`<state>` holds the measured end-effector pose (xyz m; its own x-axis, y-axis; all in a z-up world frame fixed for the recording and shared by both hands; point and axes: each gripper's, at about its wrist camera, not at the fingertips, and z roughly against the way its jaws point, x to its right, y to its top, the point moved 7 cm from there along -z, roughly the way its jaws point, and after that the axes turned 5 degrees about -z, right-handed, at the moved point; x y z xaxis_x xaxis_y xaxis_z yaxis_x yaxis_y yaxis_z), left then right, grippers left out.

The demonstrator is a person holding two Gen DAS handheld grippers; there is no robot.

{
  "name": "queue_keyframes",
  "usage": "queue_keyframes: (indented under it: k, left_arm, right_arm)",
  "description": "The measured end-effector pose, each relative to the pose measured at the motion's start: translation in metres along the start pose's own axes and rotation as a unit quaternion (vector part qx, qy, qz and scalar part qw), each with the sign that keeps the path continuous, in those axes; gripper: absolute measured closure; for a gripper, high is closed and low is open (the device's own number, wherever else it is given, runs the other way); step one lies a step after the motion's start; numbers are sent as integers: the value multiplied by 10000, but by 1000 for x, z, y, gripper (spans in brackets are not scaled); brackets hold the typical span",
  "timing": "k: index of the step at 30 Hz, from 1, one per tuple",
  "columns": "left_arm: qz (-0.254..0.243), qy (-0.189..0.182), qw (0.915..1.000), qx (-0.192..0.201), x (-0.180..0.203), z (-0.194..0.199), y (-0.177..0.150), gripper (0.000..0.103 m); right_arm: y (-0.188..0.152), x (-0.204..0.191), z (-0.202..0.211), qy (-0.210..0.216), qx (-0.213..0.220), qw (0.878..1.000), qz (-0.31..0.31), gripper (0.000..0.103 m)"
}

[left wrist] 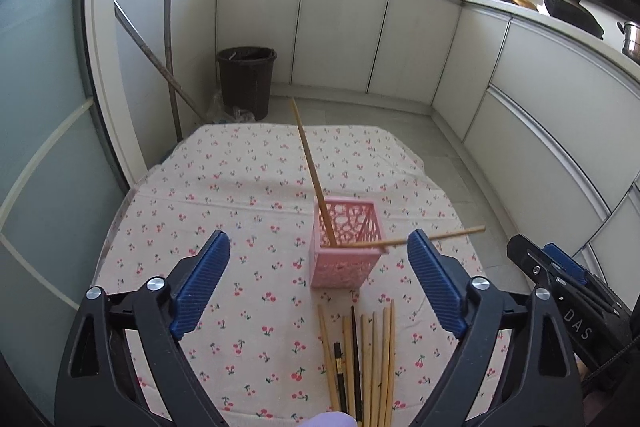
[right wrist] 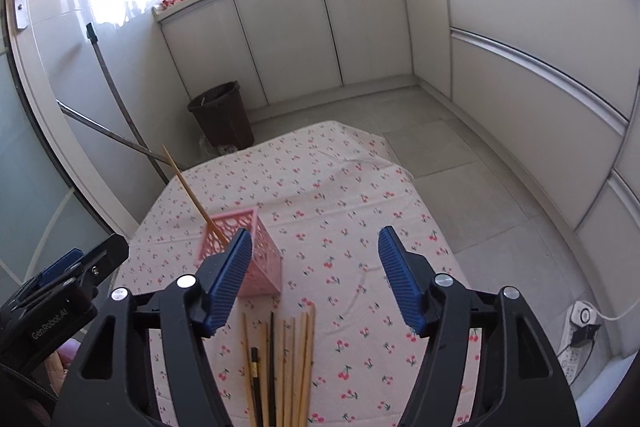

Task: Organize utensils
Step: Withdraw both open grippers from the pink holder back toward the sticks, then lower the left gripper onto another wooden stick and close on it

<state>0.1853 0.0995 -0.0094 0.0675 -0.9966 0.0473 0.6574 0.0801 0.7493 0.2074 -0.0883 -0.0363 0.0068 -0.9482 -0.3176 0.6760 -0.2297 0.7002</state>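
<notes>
Chopstick bundle (left wrist: 360,359) lower centre, loose on surface (left wrist: 224,187) | left gripper (left wrist: 318,283) and right gripper (right wrist: 314,279) wide, empty | pink holder (left wrist: 344,245) holds two | next: grasp one chopstick.

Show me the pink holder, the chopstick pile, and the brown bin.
pink holder (left wrist: 343,263), left wrist view, front wall.
chopstick pile (left wrist: 372,355), left wrist view, middle of bundle.
brown bin (right wrist: 224,119), right wrist view, side wall.
</notes>
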Motion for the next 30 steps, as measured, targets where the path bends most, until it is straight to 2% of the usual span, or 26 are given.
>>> queue_keyframes:
  k: [5,11,18,22,25,27,30]
  left_arm:
    - [-75,6,9998,-170,4,-3,-14,8]
    - [-156,-13,9991,-381,6,-7,-29,7]
    - [-151,-182,9919,-1244,4,-40,-60,7]
    - [36,-302,9781,-2057,-4,-71,-88,7]
    - [303,-360,9616,-2703,-11,-94,-112,7]
    - [520,-333,9513,-3020,-18,-105,-124,7]
    - [766,-212,9443,-3194,-27,-117,-133,7]
  right_arm:
    - [-17,20,0,-145,-84,9997,-187,24]
    - [-31,33,2,-193,-190,9989,-383,11]
    - [-69,47,-5,-230,-870,9943,-576,7]
    - [-92,50,-17,-318,-1362,9887,-540,7]
    - [-106,49,-27,-307,-1703,9836,-514,7]
    - [-112,51,-31,-322,-1843,9808,-546,7]
    - [-118,54,-35,-310,-1997,9771,-664,7]
